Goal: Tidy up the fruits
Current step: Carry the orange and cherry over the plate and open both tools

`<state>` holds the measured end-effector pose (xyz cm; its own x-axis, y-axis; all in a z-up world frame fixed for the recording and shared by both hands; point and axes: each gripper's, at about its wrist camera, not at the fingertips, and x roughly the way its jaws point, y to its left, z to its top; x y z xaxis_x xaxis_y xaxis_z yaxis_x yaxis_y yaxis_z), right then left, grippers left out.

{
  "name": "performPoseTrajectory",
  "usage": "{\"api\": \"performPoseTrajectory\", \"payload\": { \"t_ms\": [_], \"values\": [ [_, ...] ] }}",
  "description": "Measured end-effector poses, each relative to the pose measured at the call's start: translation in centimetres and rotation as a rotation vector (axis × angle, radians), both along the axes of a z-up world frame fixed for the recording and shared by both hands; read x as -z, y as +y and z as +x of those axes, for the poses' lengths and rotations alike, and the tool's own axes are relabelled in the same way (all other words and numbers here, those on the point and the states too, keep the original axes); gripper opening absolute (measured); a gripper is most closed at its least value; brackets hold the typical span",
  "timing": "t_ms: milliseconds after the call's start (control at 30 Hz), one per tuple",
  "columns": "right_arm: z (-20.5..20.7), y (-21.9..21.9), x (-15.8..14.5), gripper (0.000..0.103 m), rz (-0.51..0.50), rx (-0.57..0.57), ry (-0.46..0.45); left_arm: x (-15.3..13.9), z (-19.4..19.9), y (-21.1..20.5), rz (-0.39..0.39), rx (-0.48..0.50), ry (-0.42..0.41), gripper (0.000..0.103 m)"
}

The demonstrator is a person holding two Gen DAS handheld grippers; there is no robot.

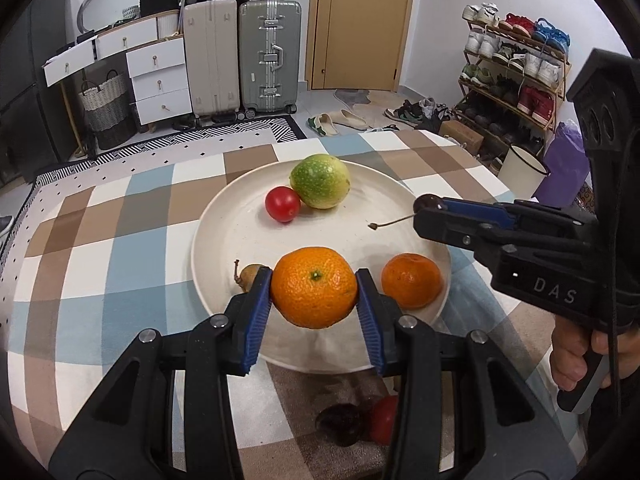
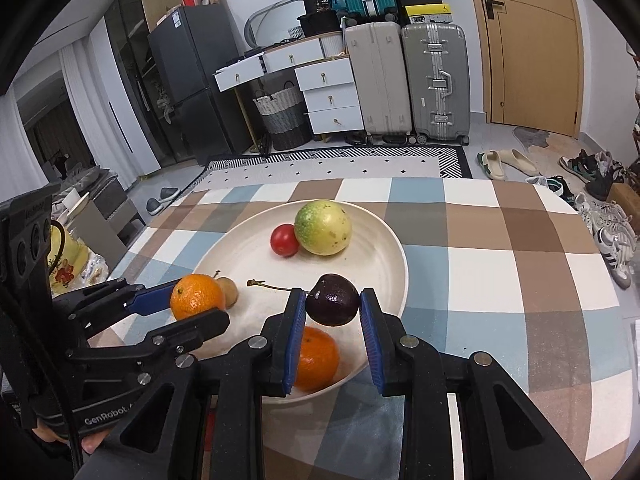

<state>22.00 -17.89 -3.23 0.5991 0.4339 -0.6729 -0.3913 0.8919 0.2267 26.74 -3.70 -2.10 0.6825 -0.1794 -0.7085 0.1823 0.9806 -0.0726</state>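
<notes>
Orange peel fills my left gripper (image 1: 315, 286), whose blue pads are clamped on a mandarin (image 1: 314, 286) held over the near rim of the white plate (image 1: 240, 236), beside a second mandarin (image 1: 412, 280). From the right wrist, my right gripper (image 2: 332, 306) is clamped on a dark cherry (image 2: 333, 299) above the plate's near side. Both fruits look mid-delivery; next I should lower each and part the jaws gently.

"DAS" on right gripper (image 1: 424, 216), "GenRobot" on left gripper (image 2: 188, 312), "36" on black box (image 2: 320, 0)
</notes>
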Motion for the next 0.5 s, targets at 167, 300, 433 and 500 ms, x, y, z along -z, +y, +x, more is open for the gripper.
{"api": "performPoseTrajectory", "payload": {
  "t_ms": [167, 300, 433, 500],
  "values": [
    [0.6, 0.0, 0.6, 0.028, -0.005, 0.000, 0.011, 0.9, 1.0, -0.4, 0.006, 0.008, 0.020, 0.039],
    [0.8, 0.1, 0.9, 0.028, -0.012, 0.003, 0.015, 1.5, 1.6, -0.5, 0.014, 0.005, 0.035, 0.039],
    [0.6, 0.1, 1.0, 0.029, -0.021, -0.001, 0.014, 1.7, 1.8, -0.3, -0.001, -0.009, 0.050, 0.039],
    [0.2, -0.3, 0.8, 0.035, -0.016, 0.011, 0.005, 1.3, 1.5, -0.2, -0.014, -0.011, 0.039, 0.042]
  ]
}}
